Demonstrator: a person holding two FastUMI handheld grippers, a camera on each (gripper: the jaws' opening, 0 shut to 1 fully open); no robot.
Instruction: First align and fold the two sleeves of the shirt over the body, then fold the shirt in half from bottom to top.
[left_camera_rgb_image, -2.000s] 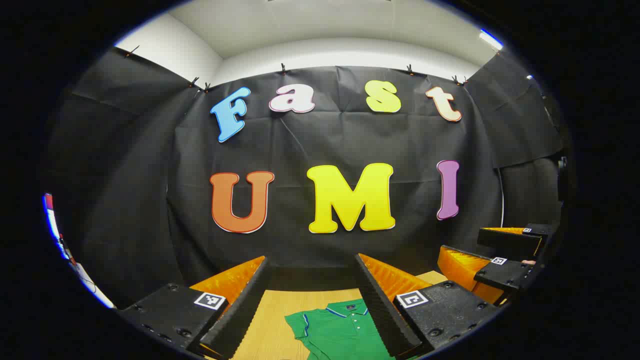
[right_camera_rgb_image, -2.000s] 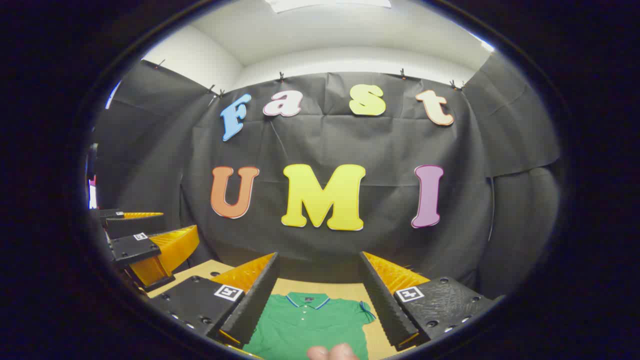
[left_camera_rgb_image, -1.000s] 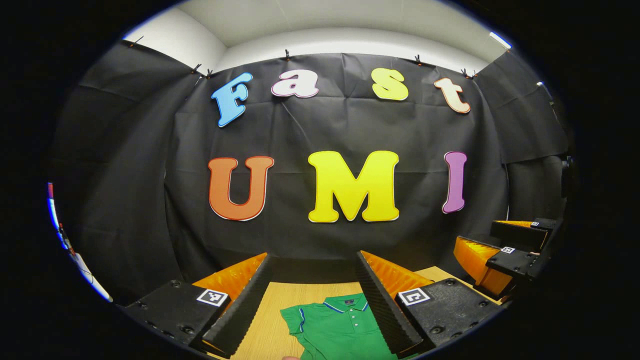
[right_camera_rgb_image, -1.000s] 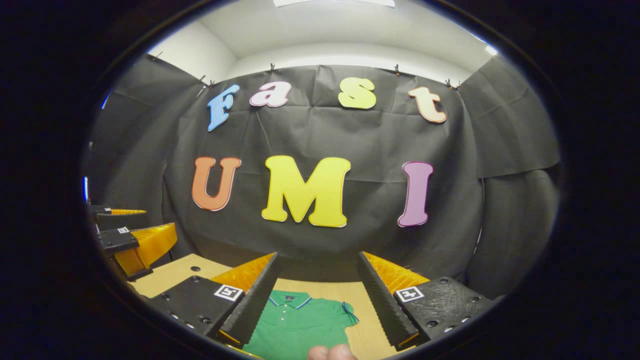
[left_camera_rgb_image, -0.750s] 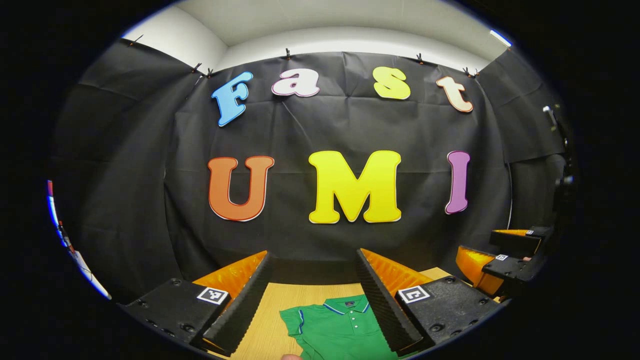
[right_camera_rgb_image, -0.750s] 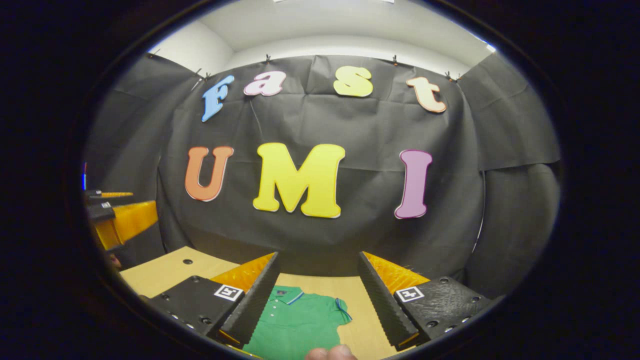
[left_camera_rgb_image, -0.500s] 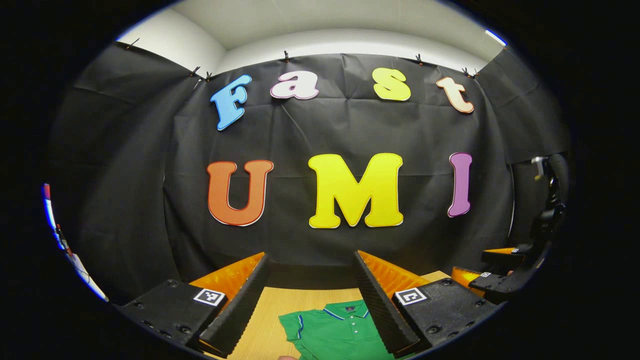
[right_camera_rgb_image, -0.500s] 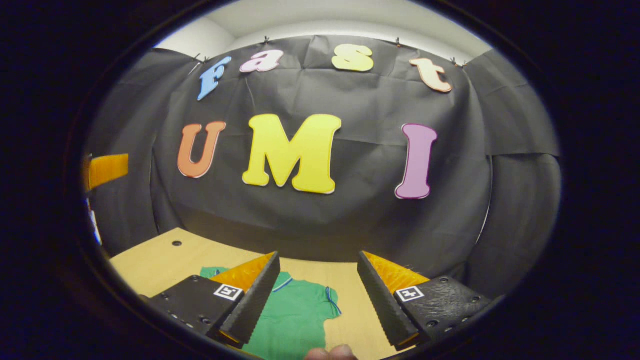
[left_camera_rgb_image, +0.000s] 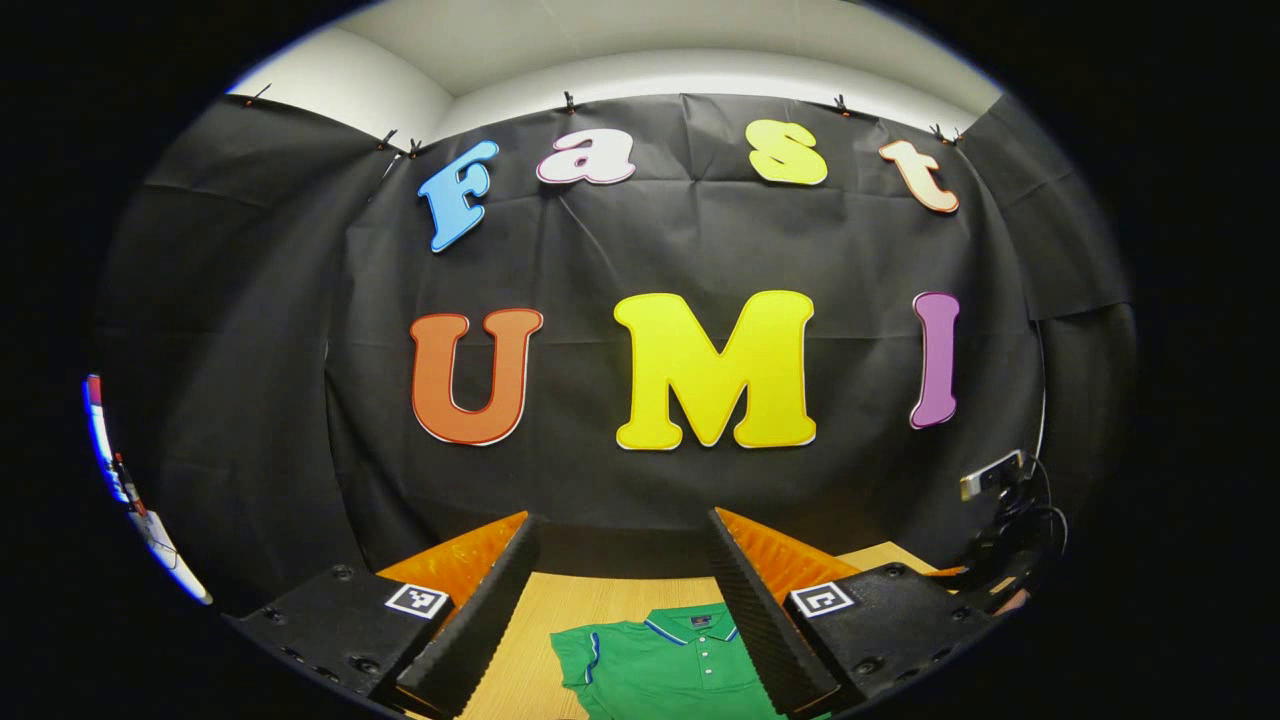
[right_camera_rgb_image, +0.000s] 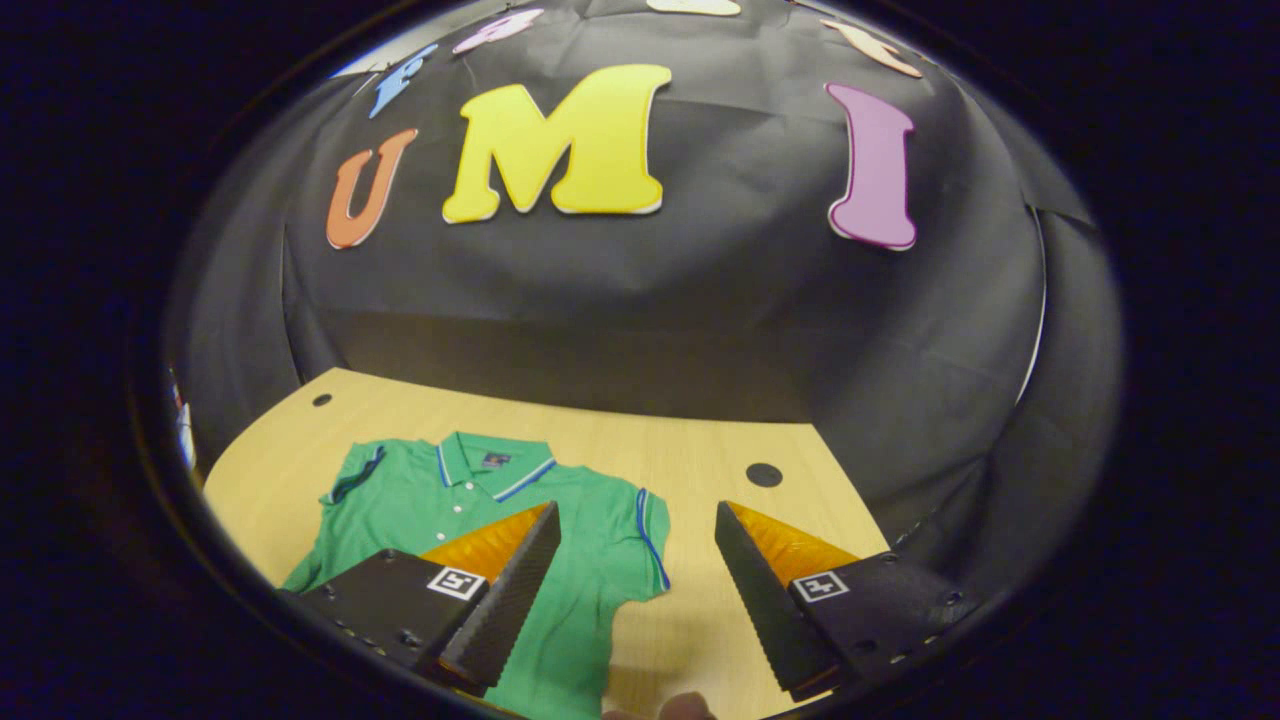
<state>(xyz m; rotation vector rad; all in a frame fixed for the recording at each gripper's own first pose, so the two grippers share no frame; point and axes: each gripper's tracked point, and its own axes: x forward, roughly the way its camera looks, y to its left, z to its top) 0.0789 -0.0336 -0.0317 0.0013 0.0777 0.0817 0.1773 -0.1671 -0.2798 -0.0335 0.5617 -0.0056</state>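
The right gripper (right_camera_rgb_image: 632, 560), jaws wide apart and holding nothing, has tipped down toward the green shirt (right_camera_rgb_image: 470, 510) lying flat on the counter (right_camera_rgb_image: 700, 450) below it, while the left gripper (left_camera_rgb_image: 620, 590) hovers open, so no sleeve fold has begun.

The shirt (right_camera_rgb_image: 600, 560) is bright green, with a collar (right_camera_rgb_image: 490, 462) edged in thin blue and white stripes. The same blue and white trim runs along the cuff of the short sleeve (right_camera_rgb_image: 648, 545), and a darker blue line marks the other sleeve (right_camera_rgb_image: 352, 482). Small white buttons (right_camera_rgb_image: 452, 510) dot the placket, and a dark label sits inside the neck. The surface (right_camera_rgb_image: 640, 450) is pale yellowish wood grain with two round dark holes (right_camera_rgb_image: 763, 474). The wall cloth (left_camera_rgb_image: 240, 400) is black, under an off-white ceiling (left_camera_rgb_image: 640, 40).
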